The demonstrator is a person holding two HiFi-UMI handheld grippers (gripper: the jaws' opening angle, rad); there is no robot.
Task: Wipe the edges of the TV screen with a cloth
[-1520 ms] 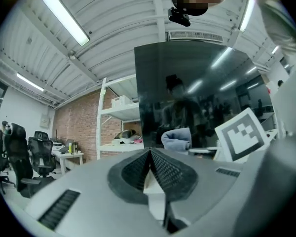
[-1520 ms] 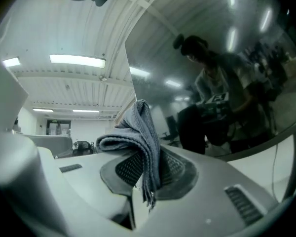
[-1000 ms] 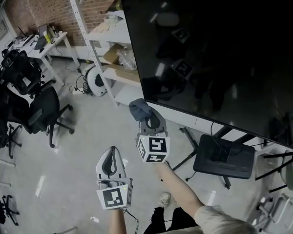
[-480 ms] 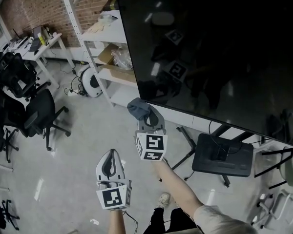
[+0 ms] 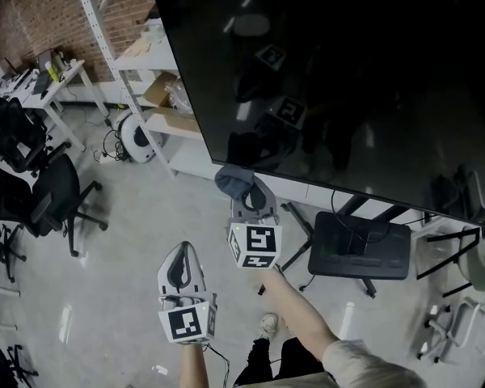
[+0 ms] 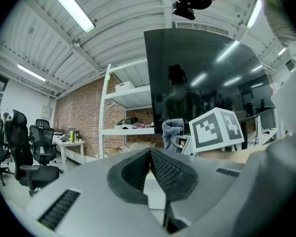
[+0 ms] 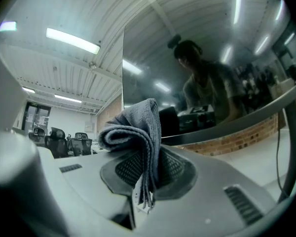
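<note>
Large black glossy TV screen (image 5: pixel 347 79) fills the upper right of the head view, on a black stand with a flat base (image 5: pixel 360 245).

Right gripper (image 5: pixel 246 194): below the screen's bottom edge, near its lower-left corner, pointing up at it. Jaws clenched on a grey folded microfibre cloth (image 7: pixel 138 132). The folds hang down between the ribbed pads and the bunched top bulges above the tips. In the head view the cloth (image 5: pixel 234 181) sits right at the bottom edge of the screen. I cannot tell whether it touches.

Left gripper (image 5: pixel 183 253): farther below the screen than the right one and off to the left of its corner. Its own view shows the 2 pads pressed together with nothing between them (image 6: pixel 150 154).

Writing: each gripper carries a white cube, 1 on the right (image 5: pixel 254 246) and 1 on the left (image 5: pixel 187 323). Their faces show only square black-and-white marker patterns.

Surroundings, all left of the screen:
- White metal shelf rack (image 5: pixel 145 63) just beside the screen's left edge, a brown cardboard box (image 5: pixel 158 91) on it.
- Red brick wall (image 5: pixel 32 23) beyond the rack.
- White desk (image 5: pixel 52 79) and black office chairs (image 5: pixel 52 192) well apart from the screen.

The screen reflects ceiling strip lights, both marker cubes and a person's figure.
</note>
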